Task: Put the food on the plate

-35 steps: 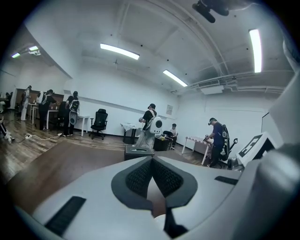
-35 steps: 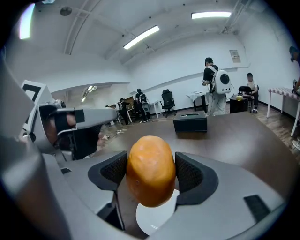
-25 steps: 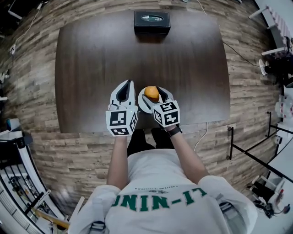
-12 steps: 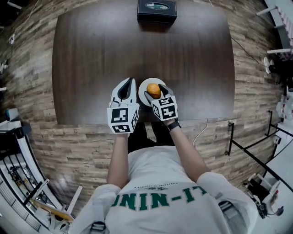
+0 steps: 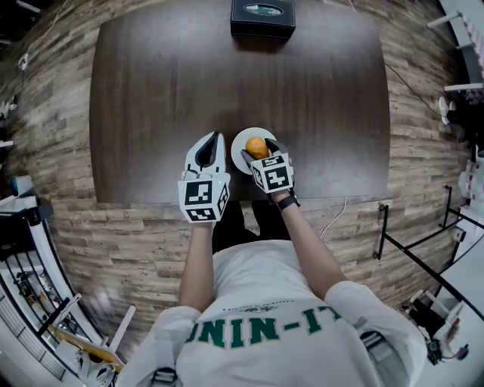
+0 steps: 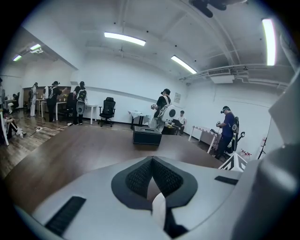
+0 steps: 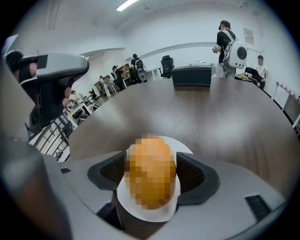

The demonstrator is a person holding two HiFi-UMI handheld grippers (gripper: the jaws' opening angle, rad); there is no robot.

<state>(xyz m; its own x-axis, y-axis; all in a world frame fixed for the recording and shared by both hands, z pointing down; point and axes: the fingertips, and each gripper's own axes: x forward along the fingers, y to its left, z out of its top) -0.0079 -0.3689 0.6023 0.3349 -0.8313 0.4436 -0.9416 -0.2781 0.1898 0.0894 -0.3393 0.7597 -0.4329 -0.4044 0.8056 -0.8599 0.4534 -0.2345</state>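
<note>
A round orange piece of food (image 5: 256, 147) (image 7: 151, 171) sits between the pads of my right gripper (image 5: 258, 150) (image 7: 151, 174), which is shut on it from both sides. It is right over the small white plate (image 5: 240, 142) (image 7: 185, 147) near the front edge of the dark wooden table (image 5: 151, 91). Whether the food rests on the plate I cannot tell. My left gripper (image 5: 213, 140) (image 6: 152, 161) lies just left of the plate, jaws shut and empty.
A black box (image 5: 262, 18) (image 6: 146, 136) (image 7: 191, 75) stands at the table's far edge in the middle. Several people stand and sit at desks in the room beyond the table. The floor around is wood plank.
The head view has shifted a little. My right gripper with the food has stayed over the plate, and the left gripper has barely moved.
</note>
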